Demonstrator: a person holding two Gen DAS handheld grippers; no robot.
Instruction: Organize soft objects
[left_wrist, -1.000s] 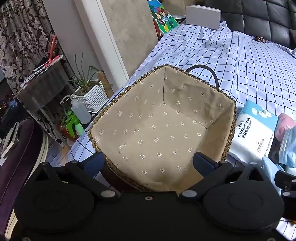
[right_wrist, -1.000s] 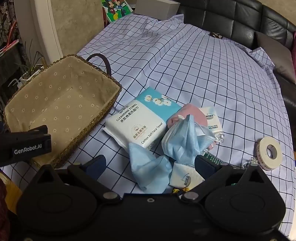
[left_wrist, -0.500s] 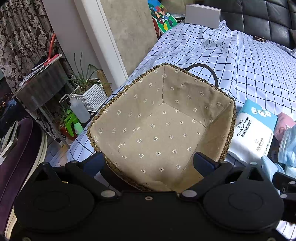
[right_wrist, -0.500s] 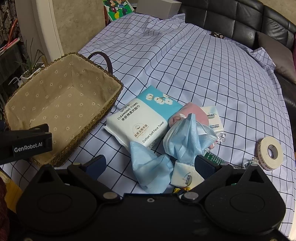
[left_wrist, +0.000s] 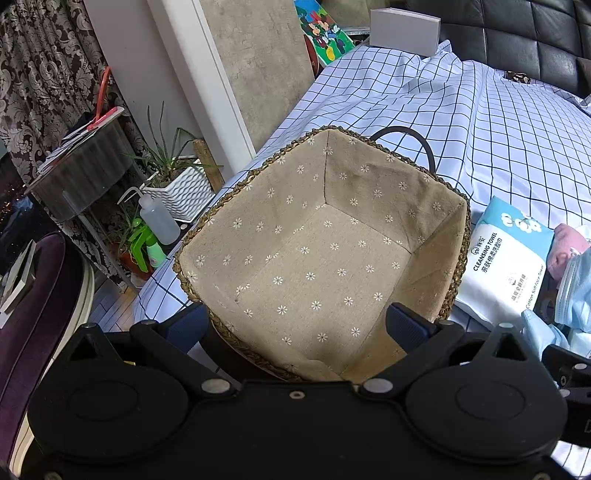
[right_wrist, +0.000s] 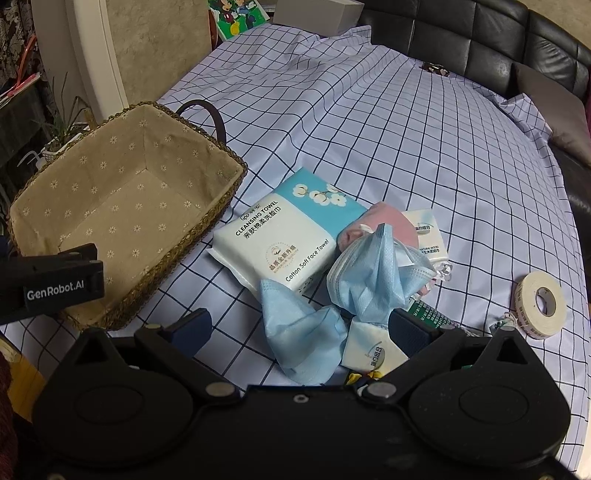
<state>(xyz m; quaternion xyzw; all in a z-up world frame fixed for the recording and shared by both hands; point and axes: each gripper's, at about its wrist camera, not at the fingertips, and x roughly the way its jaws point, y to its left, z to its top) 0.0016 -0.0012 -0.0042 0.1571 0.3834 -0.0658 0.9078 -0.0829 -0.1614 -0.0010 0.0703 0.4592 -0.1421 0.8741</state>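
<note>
Broadly, the scene is a bed (right_wrist: 369, 110) under a blue-checked sheet, carrying every item of the task. Next in size, the woven basket (left_wrist: 460, 236) with its daisy-print lining sits at about nine o'clock in the right wrist view and fills the centre of the left wrist view; its floor holds nothing, so sorting appears not yet begun.

Beside the basket's right rim lies the cleansing towel pack (right_wrist: 280, 236), touching or nearly touching the weave. From it toward four o'clock runs the heap of soft things: a pink cloth (right_wrist: 384, 225), a crumpled blue face mask (right_wrist: 373, 273) on top, a second blue mask (right_wrist: 299, 332) at six o'clock, and two small tissue packs (right_wrist: 426, 236) — one behind the heap, one under the lower mask. A tape roll (right_wrist: 541, 299) rests well apart at three o'clock; it probably does not belong with the soft items.

The left gripper (left_wrist: 295, 325) hangs over the basket's near wall, fingers spread wide and holding nothing. The right gripper (right_wrist: 299, 326) hovers just above the lower mask, likewise released and empty.

Step in hand, by judgement: approach for the first pick. The next move calls for lowering the right gripper onto a mask fold and pinching one layer only — loose ear loops may drag neighbouring pieces along.
</note>
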